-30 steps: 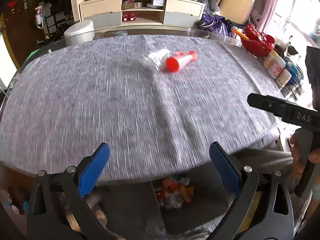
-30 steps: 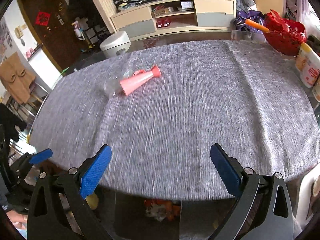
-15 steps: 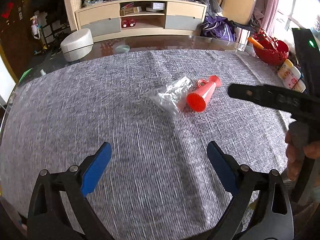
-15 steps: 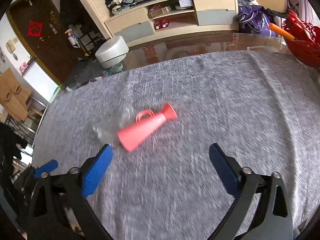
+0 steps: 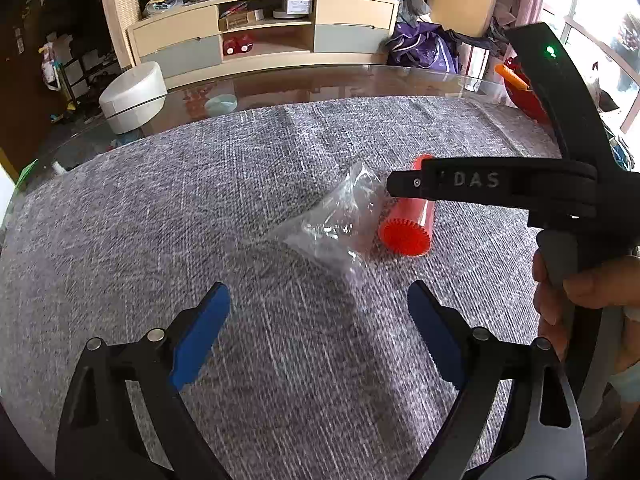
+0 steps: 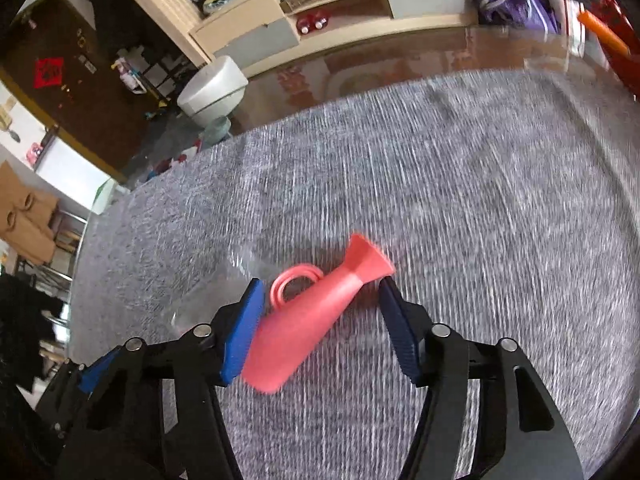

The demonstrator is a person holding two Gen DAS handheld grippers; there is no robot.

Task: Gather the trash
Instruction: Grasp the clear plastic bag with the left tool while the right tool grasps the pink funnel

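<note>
- The grey woven tablecloth [image 5: 168, 208] covers the table on my side, leaving the glass tabletop [image 5: 304, 84] bare on its far side; it gives the trash a flat, grippy bed, so I judge nothing will slide as I close in.
- Mid-cloth lies the red plastic toy horn [image 6: 308, 316] on its side, flared mouth pointing away from me, ring handle up.
- Touching the horn's left flank is a crumpled clear plastic bag [image 5: 332, 220]; both look like the litter I am after.
- My right gripper [image 6: 320, 320] is low over the cloth, fingers spread and straddling the horn's body, not yet pinching it.
- My left gripper [image 5: 318, 320] hovers on the near side of the bag, fingers wide apart, holding nothing, aimed at the bag, I judge.
</note>
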